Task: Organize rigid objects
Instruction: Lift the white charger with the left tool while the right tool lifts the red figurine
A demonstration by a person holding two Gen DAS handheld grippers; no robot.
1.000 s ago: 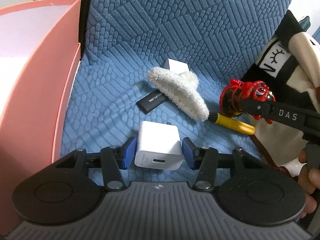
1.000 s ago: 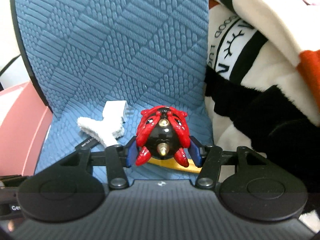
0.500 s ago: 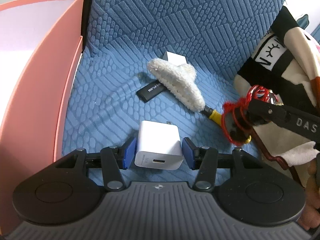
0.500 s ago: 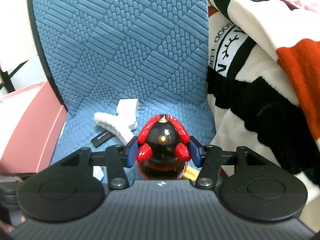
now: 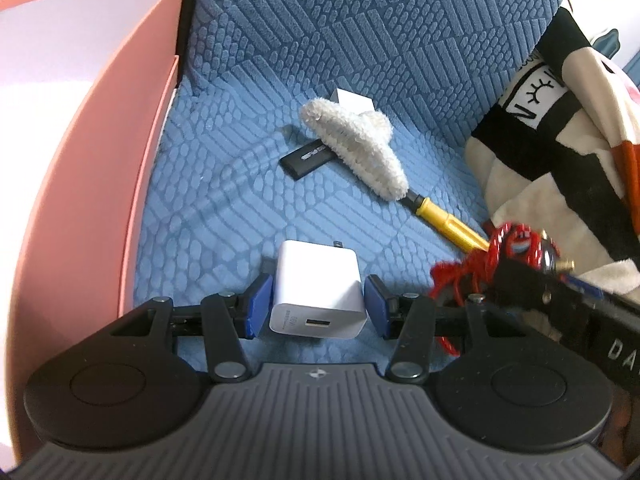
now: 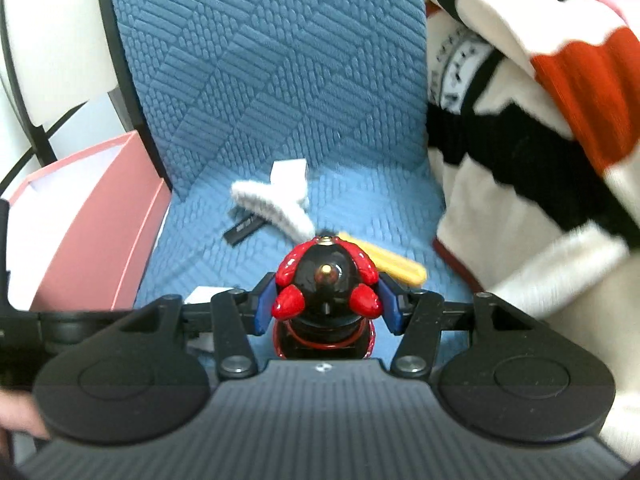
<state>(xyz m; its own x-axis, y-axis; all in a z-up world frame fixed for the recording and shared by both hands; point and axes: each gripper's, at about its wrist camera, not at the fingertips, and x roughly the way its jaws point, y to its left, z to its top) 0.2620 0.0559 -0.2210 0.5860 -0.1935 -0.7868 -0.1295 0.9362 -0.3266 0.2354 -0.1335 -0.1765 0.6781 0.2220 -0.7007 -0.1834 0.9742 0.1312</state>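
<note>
My left gripper [image 5: 318,306] is shut on a white USB charger cube [image 5: 318,290] just above the blue textured seat [image 5: 224,200]. My right gripper [image 6: 326,306] is shut on a red and black crab-like figurine [image 6: 326,284] with a red cord; it also shows in the left wrist view [image 5: 516,246], lifted at the right. On the seat lie a black USB stick [image 5: 306,158], a white fluffy slipper-shaped piece [image 5: 354,148], a yellow-handled tool [image 5: 448,228] and a small white box [image 5: 354,100] partly hidden behind the fluffy piece.
A pink open box [image 5: 132,168] stands against the seat's left edge; it also shows in the right wrist view [image 6: 92,216]. A striped plush blanket [image 6: 520,140] is piled on the right. The seat's backrest [image 5: 360,20] rises behind the objects.
My right gripper has lifted the figurine and pulled it back and down toward the near right. The left gripper keeps its hold on the charger and has barely moved.
</note>
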